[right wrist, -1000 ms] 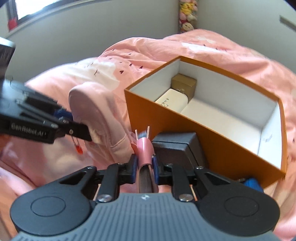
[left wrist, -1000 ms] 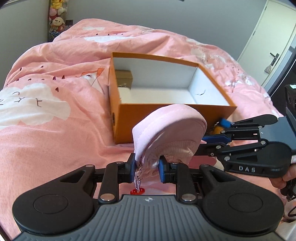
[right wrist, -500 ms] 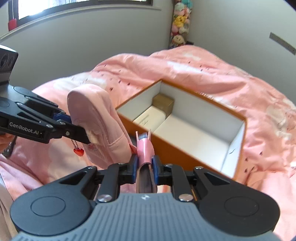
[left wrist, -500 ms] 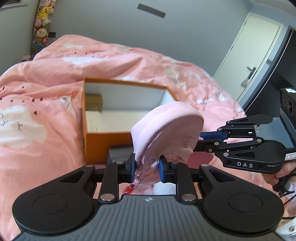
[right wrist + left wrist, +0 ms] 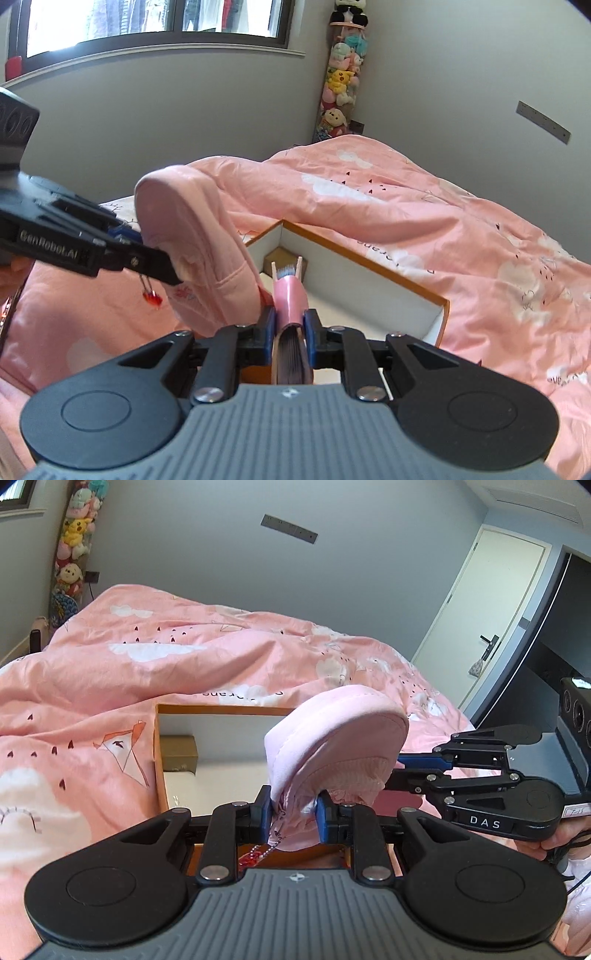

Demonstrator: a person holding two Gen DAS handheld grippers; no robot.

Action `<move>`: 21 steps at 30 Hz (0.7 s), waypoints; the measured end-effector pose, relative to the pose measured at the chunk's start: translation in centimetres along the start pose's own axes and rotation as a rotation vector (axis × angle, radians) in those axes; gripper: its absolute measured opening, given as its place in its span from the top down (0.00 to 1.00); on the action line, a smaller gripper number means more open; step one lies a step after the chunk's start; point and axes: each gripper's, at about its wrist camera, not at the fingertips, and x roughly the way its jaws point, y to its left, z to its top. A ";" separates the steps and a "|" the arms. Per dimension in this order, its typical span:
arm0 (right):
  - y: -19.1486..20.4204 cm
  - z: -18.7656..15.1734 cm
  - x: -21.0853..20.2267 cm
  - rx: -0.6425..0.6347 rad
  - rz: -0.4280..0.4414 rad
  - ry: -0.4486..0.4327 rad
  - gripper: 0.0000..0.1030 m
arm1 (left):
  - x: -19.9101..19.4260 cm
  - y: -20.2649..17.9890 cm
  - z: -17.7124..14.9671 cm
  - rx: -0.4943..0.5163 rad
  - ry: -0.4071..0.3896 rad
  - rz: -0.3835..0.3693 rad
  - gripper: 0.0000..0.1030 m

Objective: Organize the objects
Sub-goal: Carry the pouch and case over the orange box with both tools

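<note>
Two handheld tongs are raised side by side above a bed covered by a pink duvet (image 5: 207, 657) printed with white clouds and small foxes.

The left tongs (image 5: 291, 814) point forward and somewhat downward. Their blue pads are pinching the gathered edge of a soft pink zip pouch (image 5: 336, 753), which bulges up and away from the tips like a rounded shell. A short bead chain with a red heart charm (image 5: 152, 298) dangles from the pouch just under the tongs. In the right wrist view the same pouch (image 5: 199, 258) sits at left, held out by the black linkage of the left tongs.

The right tongs (image 5: 290, 332) also tilt downward. They are pinching a pink hairbrush (image 5: 290, 299) (its dark bristles show between the pads, and its far end carries two pale prongs). From the left wrist view the right tongs (image 5: 402, 771) reach in from the right, with their tips partly hidden behind the pouch; part of a hand (image 5: 565, 834) grips their handle at the frame's right edge.

Below and ahead of both tongs lies an open orange box (image 5: 388, 275) with a white interior, resting on the duvet. A small brown carton (image 5: 177, 751) stands in its far left corner, with a white item just in front of it.

A column of plush toys (image 5: 341, 74) hangs in the room's corner, and a white door (image 5: 491, 627) stands at right.
</note>
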 end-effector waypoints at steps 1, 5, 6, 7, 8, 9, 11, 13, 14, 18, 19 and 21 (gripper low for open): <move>-0.3 0.3 0.5 0.004 0.007 0.005 0.83 | 0.4 0.4 0.5 0.001 0.010 0.004 0.74; -1.8 1.3 3.3 0.044 0.033 0.028 0.83 | 2.1 1.8 1.9 0.002 0.048 0.026 0.75; -2.3 1.5 4.0 0.066 0.044 0.034 0.83 | 2.6 2.1 2.2 0.007 0.057 0.034 0.75; -2.9 1.6 4.8 0.093 0.058 0.042 0.83 | 3.1 2.4 2.4 0.010 0.067 0.043 0.75; -3.5 1.7 5.6 0.118 0.074 0.052 0.83 | 3.7 2.7 2.6 0.012 0.076 0.052 0.75; -4.1 1.8 6.5 0.145 0.089 0.062 0.83 | 4.2 2.9 2.8 0.015 0.087 0.060 0.75; -5.0 1.9 8.1 0.188 0.112 0.085 0.83 | 5.3 3.3 3.2 0.031 0.110 0.081 0.75; -5.7 1.7 9.7 0.218 0.127 0.110 0.83 | 6.5 3.6 3.5 0.047 0.140 0.102 0.75; -6.0 1.6 10.6 0.227 0.133 0.124 0.83 | 7.2 3.7 3.6 0.053 0.158 0.110 0.75; -6.8 0.5 13.9 0.269 0.144 0.185 0.83 | 9.7 3.9 3.4 0.094 0.228 0.145 0.75; -7.2 0.1 14.7 0.295 0.155 0.201 0.83 | 10.1 4.0 3.4 0.107 0.242 0.153 0.75; -7.9 -0.7 16.2 0.362 0.186 0.230 0.83 | 10.9 4.0 3.2 0.136 0.265 0.170 0.75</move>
